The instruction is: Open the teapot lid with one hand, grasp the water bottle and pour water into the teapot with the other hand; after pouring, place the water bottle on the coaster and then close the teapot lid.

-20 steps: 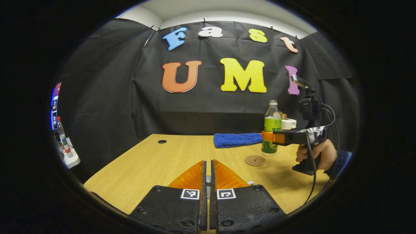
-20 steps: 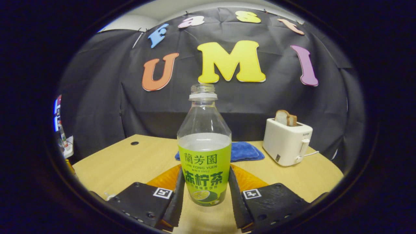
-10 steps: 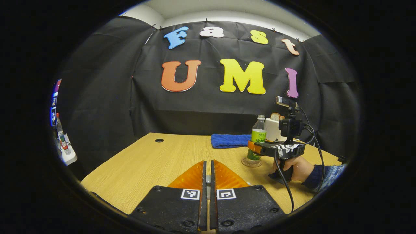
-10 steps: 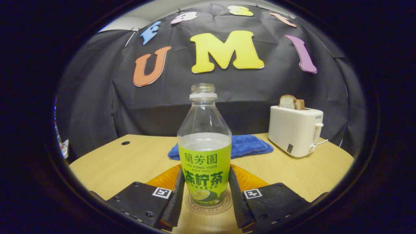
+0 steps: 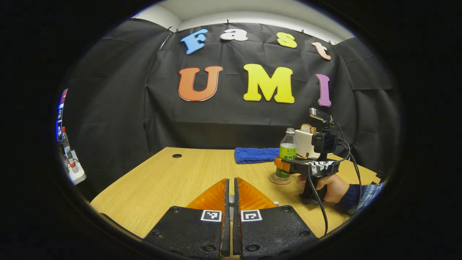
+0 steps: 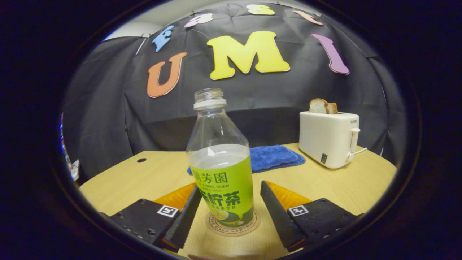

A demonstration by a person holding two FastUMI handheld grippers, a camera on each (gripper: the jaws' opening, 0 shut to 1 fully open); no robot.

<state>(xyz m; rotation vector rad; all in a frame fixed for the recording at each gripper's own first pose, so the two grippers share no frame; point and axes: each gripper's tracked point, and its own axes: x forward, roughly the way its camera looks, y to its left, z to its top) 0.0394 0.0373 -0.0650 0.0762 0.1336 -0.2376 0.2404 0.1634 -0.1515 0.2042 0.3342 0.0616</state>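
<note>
Right gripper view: clear plastic water bottle (image 6: 220, 169), capless, part-filled, glossy green label, upright on round wooden coaster (image 6: 232, 224). Right gripper (image 6: 231, 211) released, fingers spread, gaps both sides of bottle. Wood-grain table (image 6: 325, 187); blue towel (image 6: 270, 157) and white toaster (image 6: 330, 139) behind, apart. Left gripper view: left gripper (image 5: 231, 202) clenched, nothing visibly held, open tabletop ahead.

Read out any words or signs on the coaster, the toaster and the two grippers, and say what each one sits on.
"PARIS": part of the ring of lettering on the coaster; the rest is too blurred.
Toaster: a short word near its top corner, too small to read.
Right gripper and left gripper: square coded markers, no words.
</note>
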